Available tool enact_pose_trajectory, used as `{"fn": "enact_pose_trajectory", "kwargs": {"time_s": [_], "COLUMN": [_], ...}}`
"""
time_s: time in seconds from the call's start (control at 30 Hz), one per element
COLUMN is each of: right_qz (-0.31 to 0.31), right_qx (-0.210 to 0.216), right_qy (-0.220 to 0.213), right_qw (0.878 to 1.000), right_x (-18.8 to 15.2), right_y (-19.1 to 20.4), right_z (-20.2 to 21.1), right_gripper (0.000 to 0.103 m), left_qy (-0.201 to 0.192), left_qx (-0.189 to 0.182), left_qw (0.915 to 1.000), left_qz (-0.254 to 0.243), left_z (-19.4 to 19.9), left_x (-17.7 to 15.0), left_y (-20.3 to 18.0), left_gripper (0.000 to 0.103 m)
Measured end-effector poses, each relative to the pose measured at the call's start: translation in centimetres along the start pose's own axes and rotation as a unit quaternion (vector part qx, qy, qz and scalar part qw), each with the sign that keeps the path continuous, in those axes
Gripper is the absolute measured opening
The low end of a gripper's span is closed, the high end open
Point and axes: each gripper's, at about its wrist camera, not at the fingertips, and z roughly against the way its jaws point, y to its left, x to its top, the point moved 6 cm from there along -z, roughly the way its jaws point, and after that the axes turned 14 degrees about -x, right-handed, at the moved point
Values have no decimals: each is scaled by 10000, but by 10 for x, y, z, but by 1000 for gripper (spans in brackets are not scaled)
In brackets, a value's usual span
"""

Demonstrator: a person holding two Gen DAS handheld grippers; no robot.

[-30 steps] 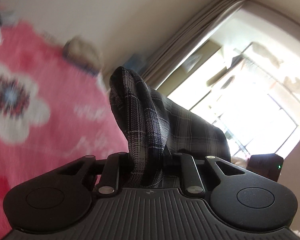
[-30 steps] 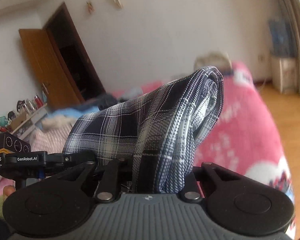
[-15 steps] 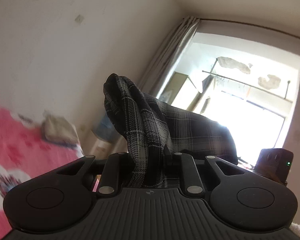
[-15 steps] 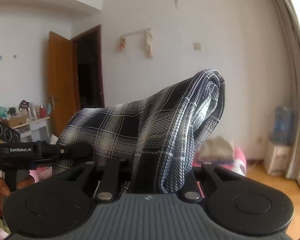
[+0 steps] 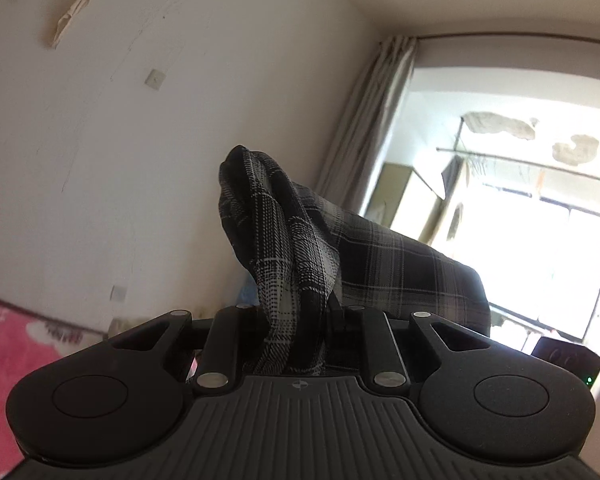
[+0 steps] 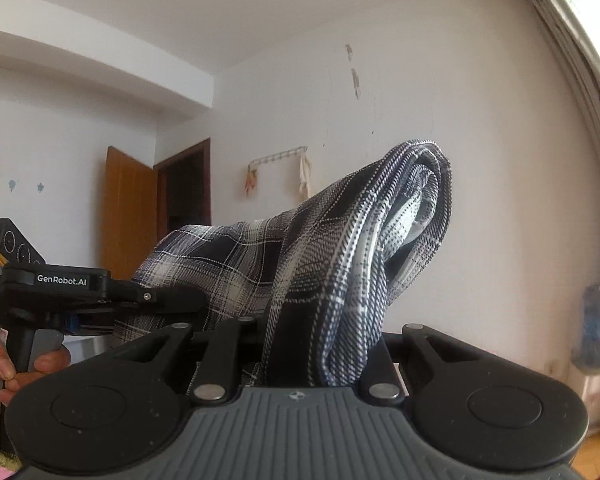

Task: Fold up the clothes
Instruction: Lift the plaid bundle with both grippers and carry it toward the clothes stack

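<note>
While both my claws pinch it tight, the plaid shirt (image 6: 324, 280) (dark navy, white-checked) bunches in ridged folds between left claw (image 5: 300, 344) and right claw (image 6: 312, 356).

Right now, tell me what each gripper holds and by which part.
Both hold the same plaid garment. The left gripper and the right gripper each pinch a bunched fold of its cloth. Which part of the garment cannot be told.

The left black two-finger gripper (image 5: 300, 332) is raised, its jaws clamped on a bunched fold of dark plaid woven cloth (image 5: 284, 248). The right black two-finger gripper (image 6: 312, 344) pinches the same cloth, to the right of it. A bare hand (image 6: 4, 372) wraps the left gripper's handle.
</note>
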Motion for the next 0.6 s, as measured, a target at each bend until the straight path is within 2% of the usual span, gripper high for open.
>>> {"fn": "enact_pose_trajectory", "kwargs": {"time_s": [0.1,0.23,0.43,0.6], "right_qz": [128,381,365,245], "right_qx": [-128,-350,-478,-622], "right_qy": [-147,-244,-13,181], "right_qw": [9997,9984,9982,9976], "right_x": [1,-4,-14,-6], "right_y": [-26,-54,-100,-136], "right_z": [-40,-83,-126,-145], "right_gripper": [19,19,19,19], "left_qy": [-196,-203,389,933], "left_qx": [-64,-141,-169,-237], "left_qw": [9998,9994,9988,9949], "left_qz": [62,227,235,293], "left_z": [-31,-68,-124,-174], "left_x": [-3,-10,-4,15], "left_y": [26,57,82,74], "left_gripper": [19,19,19,19]}}
